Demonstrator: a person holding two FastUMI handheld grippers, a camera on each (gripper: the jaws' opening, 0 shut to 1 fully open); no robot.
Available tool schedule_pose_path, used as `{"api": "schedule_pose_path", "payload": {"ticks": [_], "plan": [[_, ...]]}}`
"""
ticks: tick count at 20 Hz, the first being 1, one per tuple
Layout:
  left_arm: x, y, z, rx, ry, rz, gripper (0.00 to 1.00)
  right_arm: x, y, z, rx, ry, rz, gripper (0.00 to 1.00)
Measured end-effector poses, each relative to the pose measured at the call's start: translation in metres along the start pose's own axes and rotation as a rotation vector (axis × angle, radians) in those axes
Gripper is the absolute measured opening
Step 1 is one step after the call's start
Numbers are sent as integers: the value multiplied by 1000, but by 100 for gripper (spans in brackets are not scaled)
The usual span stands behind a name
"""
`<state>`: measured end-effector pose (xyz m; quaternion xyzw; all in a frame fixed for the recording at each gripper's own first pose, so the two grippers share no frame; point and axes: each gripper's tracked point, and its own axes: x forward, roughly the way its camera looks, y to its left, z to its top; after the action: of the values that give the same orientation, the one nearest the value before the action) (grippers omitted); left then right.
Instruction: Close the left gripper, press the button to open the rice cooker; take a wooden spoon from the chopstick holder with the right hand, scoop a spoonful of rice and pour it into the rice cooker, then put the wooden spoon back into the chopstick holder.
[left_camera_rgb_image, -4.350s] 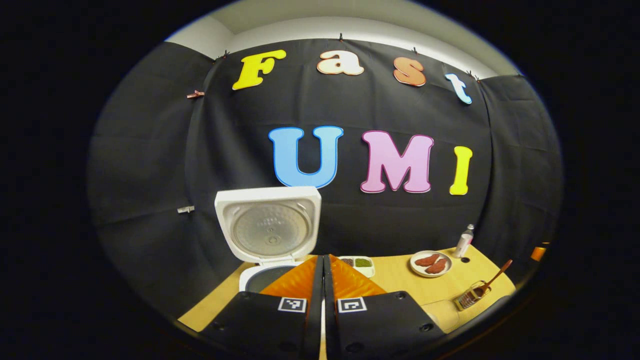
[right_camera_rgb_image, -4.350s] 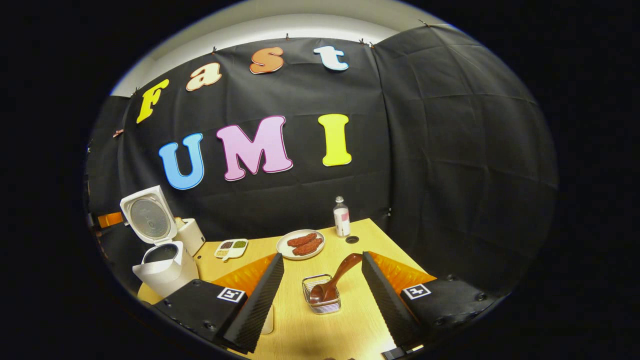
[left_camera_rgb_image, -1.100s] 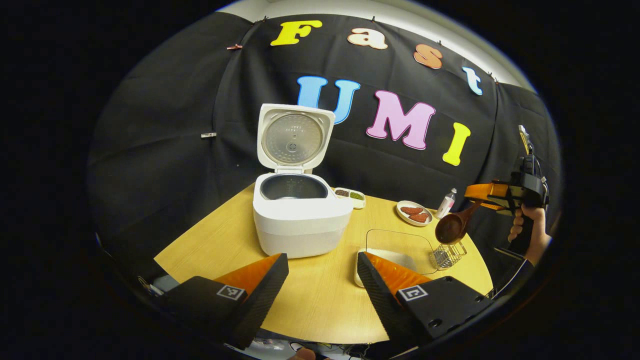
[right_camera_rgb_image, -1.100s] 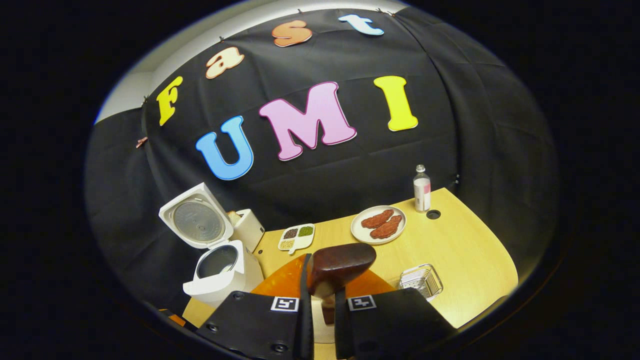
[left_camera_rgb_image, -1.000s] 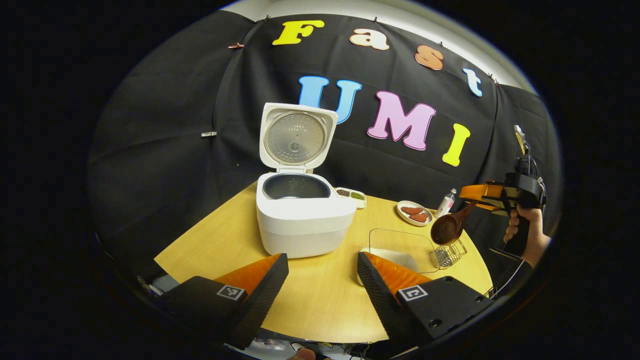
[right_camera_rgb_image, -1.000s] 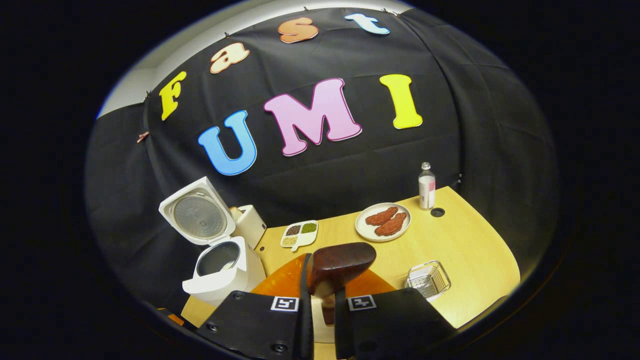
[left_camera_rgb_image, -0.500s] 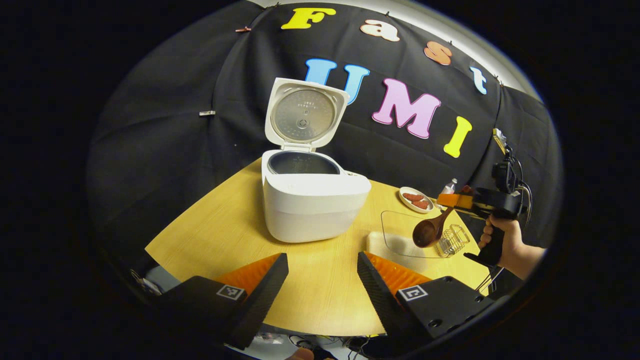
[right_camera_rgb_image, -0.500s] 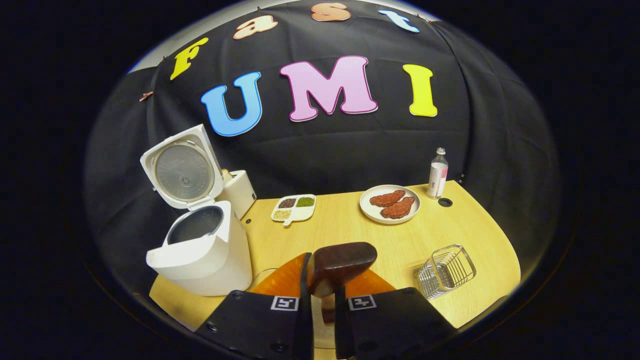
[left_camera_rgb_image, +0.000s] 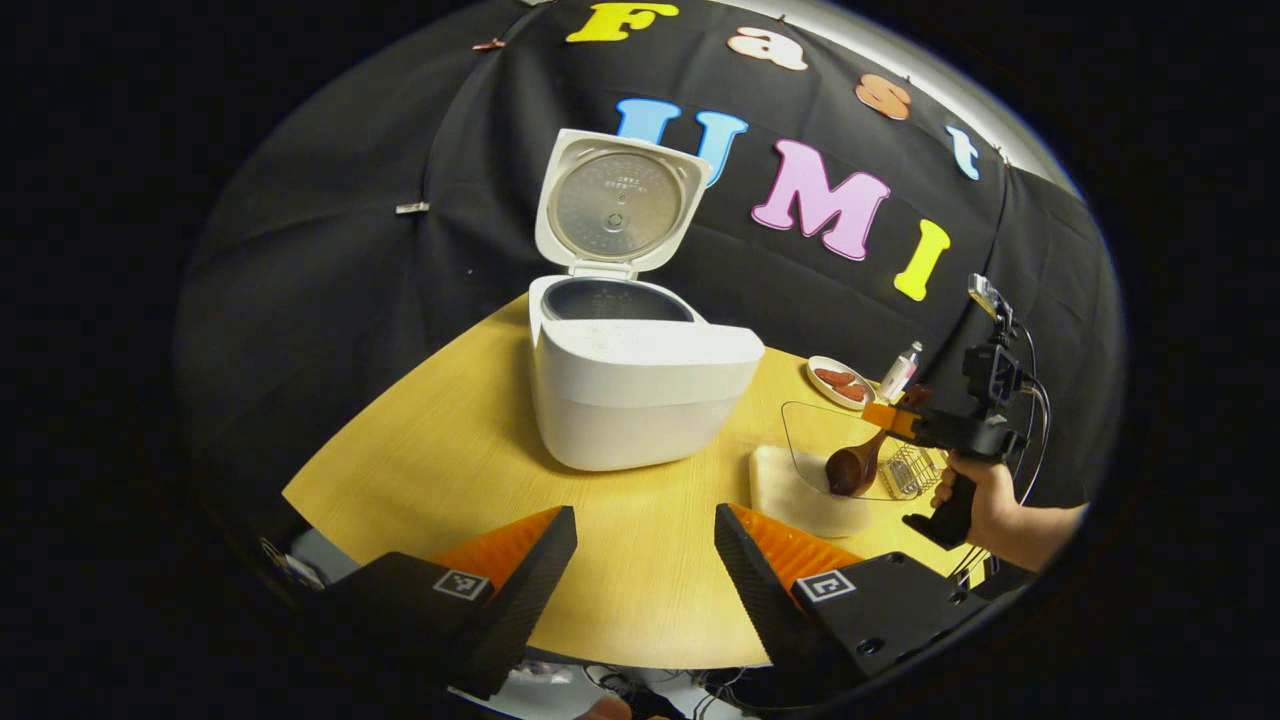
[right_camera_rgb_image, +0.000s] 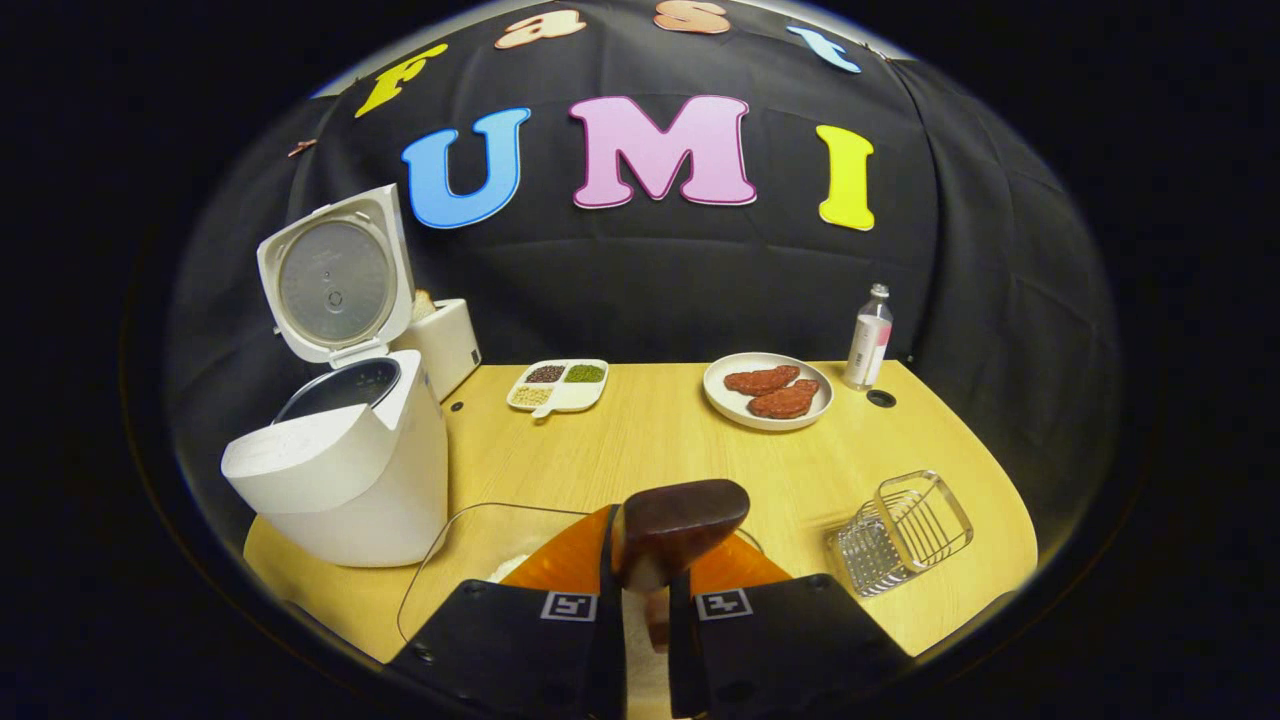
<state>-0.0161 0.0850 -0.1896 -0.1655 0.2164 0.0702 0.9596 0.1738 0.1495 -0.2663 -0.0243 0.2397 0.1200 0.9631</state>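
Lowered since half a second ago, the right gripper (left_camera_rgb_image: 893, 418) clamps the handle of the dark, glossy wooden spoon (left_camera_rgb_image: 852, 468), its bowl now inside the clear rice container (left_camera_rgb_image: 800, 480) beside the open white rice cooker (left_camera_rgb_image: 640, 390). Left gripper (left_camera_rgb_image: 645, 545) hangs spread, empty, above the table (left_camera_rgb_image: 450, 470).

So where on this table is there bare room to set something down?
Free: the table left of the rice cooker, and the middle strip between the divided dish, the plate and the clear rice container. Crowded: around that container, where the right gripper holds the wooden spoon, beside the wire holder.
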Motion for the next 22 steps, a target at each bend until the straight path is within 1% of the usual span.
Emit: {"api": "schedule_pose_path", "payload": {"ticks": [1,3,5,7,10,14,15,17,22], "plan": [[1,2,-4,-20,12,2,96,-4,9,-2,22,9,19,21],[0,8,-8,-51,26,11,96,-8,32,-6,109,31,75,20],[-3,12,-9,-55,21,24,96,-5,45,-11,160,56,96,21],[-7,17,-12,-49,18,41,96,-10,54,-12,196,80,99,21],[-10,23,-16,-75,22,57,96,-15,67,-16,263,123,117,21],[-13,26,-21,-99,23,69,96,-18,72,-17,389,181,119,21],[-15,28,-20,-98,16,76,98,-19,72,-18,429,198,118,21],[-16,27,-17,-94,8,74,96,-21,72,-19,521,234,126,21],[-12,17,-12,-64,4,55,96,-30,50,-16,680,258,126,21]]}}
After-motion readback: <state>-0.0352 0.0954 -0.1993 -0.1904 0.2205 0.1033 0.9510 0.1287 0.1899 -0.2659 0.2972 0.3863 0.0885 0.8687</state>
